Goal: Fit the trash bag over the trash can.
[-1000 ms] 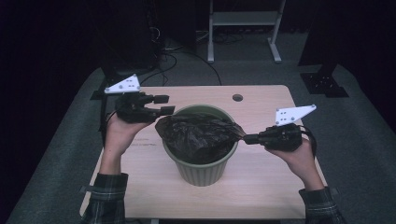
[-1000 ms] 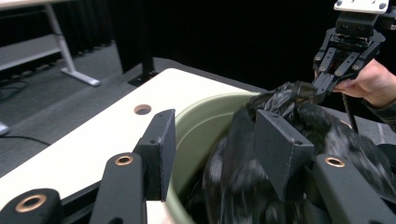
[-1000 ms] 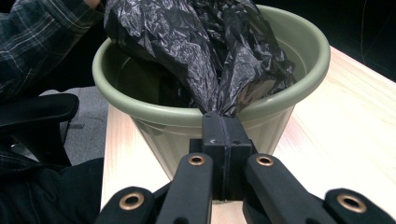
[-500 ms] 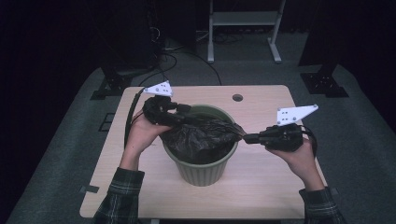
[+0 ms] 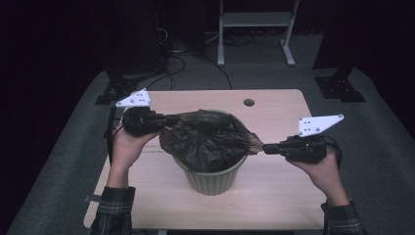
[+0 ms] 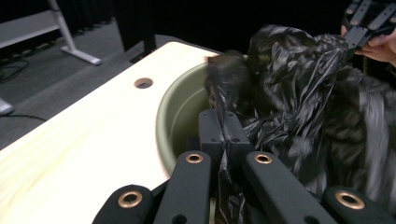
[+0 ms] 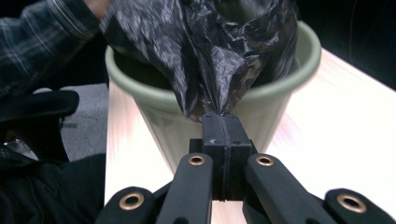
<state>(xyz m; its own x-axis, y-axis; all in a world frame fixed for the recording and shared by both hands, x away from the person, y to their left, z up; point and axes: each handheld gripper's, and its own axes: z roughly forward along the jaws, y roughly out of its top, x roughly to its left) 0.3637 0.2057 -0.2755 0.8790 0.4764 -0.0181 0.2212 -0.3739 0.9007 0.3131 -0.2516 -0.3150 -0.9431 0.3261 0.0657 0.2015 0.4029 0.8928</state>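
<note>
On the table (image 5: pixel 274 196): green bin (image 5: pixel 212 177), mid-table
Black bag (image 5: pixel 208 142): draped in the bin's mouth, stretched sideways
Left tongs (image 5: pixel 169 119): clamped on the bag's left edge
Right tongs (image 5: pixel 265 148): pinching its right edge

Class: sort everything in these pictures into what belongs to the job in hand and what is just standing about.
In the job: black bag, green bin, left gripper, right gripper.

Standing about: table, metal stand, floor cables.

Plaid sleeves; each black claw (image 5: pixel 169 119) (image 5: pixel 266 147) carries brass-ringed screws and a grey triangular plate.
</note>
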